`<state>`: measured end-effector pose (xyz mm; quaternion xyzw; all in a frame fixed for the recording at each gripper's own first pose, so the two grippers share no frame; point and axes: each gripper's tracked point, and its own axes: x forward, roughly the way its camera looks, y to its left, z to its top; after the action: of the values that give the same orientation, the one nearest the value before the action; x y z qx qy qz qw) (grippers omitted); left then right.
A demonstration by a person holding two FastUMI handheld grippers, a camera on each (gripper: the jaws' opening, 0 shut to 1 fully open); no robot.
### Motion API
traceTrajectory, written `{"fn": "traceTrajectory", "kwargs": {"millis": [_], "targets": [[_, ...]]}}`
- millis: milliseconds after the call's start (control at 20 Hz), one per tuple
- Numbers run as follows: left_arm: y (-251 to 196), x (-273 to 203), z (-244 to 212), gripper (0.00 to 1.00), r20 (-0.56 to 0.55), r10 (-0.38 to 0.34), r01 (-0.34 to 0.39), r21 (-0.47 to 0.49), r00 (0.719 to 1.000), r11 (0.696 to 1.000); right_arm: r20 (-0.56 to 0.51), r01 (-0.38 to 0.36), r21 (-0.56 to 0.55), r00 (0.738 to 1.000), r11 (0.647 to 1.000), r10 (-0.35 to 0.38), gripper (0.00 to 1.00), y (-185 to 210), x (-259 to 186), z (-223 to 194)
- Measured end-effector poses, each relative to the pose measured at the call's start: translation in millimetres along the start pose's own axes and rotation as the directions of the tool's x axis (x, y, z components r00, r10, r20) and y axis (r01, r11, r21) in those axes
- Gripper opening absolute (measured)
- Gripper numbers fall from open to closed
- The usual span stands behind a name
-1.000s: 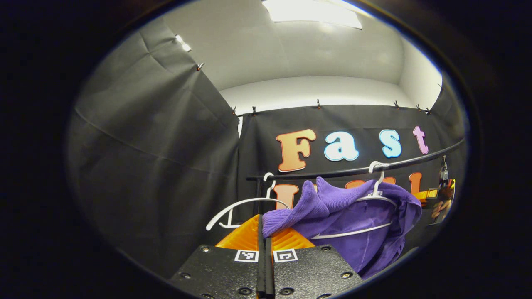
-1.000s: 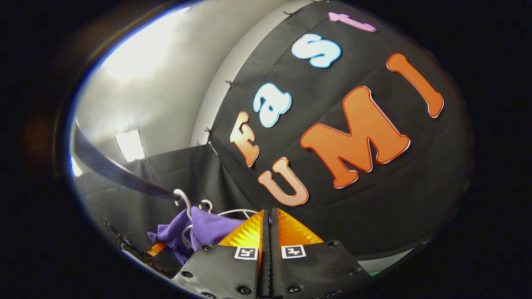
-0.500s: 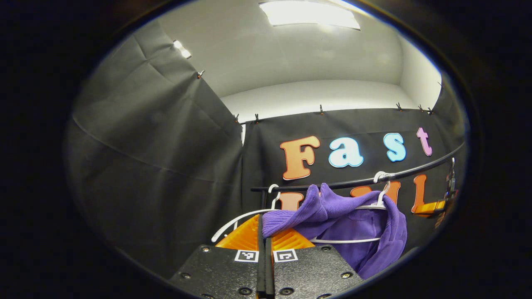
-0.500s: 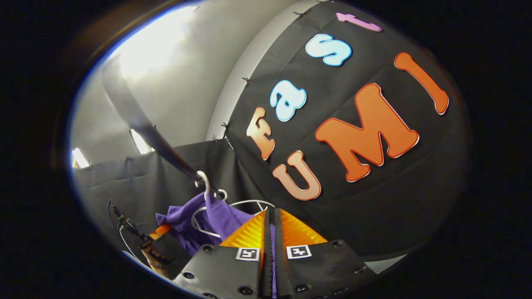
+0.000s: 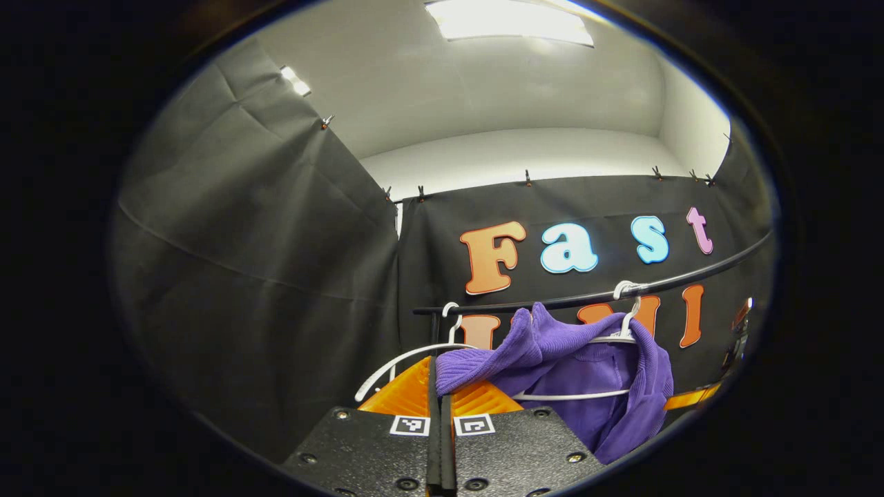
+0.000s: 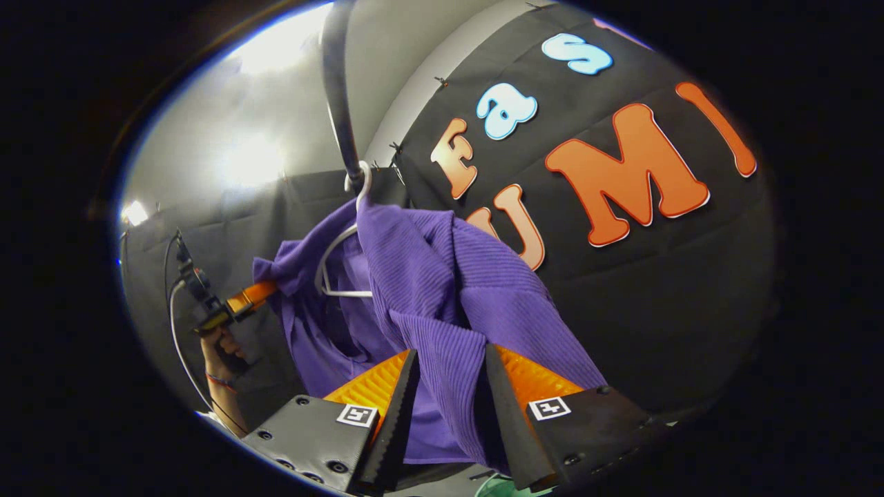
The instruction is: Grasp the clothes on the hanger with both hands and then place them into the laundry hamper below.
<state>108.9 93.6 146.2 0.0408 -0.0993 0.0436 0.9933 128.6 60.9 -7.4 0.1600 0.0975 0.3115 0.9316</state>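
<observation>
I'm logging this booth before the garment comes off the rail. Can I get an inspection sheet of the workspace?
Surface: nothing seen.
Job's things: purple garment draped on a white hanger on the black rail.
Clutter: a second, bare white hanger.
Grippers: left gripper jaws closed on a garment fold; right gripper jaws apart, cloth between.
Cables: white cable below the far gripper's hand.
Surroundings: black cloth walls, ceiling light.

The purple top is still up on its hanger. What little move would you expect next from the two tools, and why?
Probably the right tool closes. Its fingers stand open with a fold of the purple sweater between them, while the left tool is shut on the other sleeve. The white hanger hangs on the rail.
</observation>
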Motion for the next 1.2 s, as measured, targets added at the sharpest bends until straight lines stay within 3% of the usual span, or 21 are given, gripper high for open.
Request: {"fn": "traceTrajectory", "kwargs": {"millis": [50,100,250,350,400,450,600,800,1050,1200], "targets": [[0,1,-1,0.0,0.001,0.0,0.0,-0.001,1.0,1.0,-0.014,0.014,-0.018,1.0,1.0,-0.015,0.58,1,3,-11],[-1,1,-2,0.0,0.001,0.001,-0.001,-0.002,1.0,1.0,-0.026,0.011,-0.028,1.0,1.0,-0.012,0.74,5,9,-19],[-1,1,-4,0.0,0.001,0.004,-0.004,-0.006,1.0,1.0,-0.043,-0.012,-0.031,0.999,0.999,0.011,0.74,18,30,-28],[0,2,-4,0.0,0.0,0.003,-0.003,-0.003,1.0,1.0,-0.023,0.033,-0.052,0.999,0.998,-0.034,0.42,10,38,-20],[0,3,-4,0.0,0.001,0.002,-0.002,-0.002,1.0,1.0,-0.021,0.052,-0.067,0.998,0.996,-0.053,0.05,5,38,-20],[0,3,-4,0.0,0.001,0.001,-0.001,-0.001,1.0,1.0,-0.032,0.032,-0.073,0.999,0.997,-0.034,0.1,11,39,-17],[5,7,-6,0.0,0.005,0.01,-0.01,0.013,1.0,1.0,-0.032,-0.041,-0.046,0.999,0.998,0.04,0.1,24,30,-1],[7,13,-14,0.0,0.0,0.011,-0.011,0.006,1.0,1.0,0.02,-0.079,0.041,0.997,0.996,0.078,0.1,19,19,49],[9,23,-25,0.0,-0.006,0.025,-0.025,0.014,1.0,1.0,0.138,-0.068,0.119,0.989,0.991,0.051,0.09,-2,8,123],[14,30,-35,0.0,-0.027,0.041,-0.04,0.025,0.999,0.999,0.184,-0.02,0.16,0.983,0.987,-0.01,0.07,-23,3,157]]}}
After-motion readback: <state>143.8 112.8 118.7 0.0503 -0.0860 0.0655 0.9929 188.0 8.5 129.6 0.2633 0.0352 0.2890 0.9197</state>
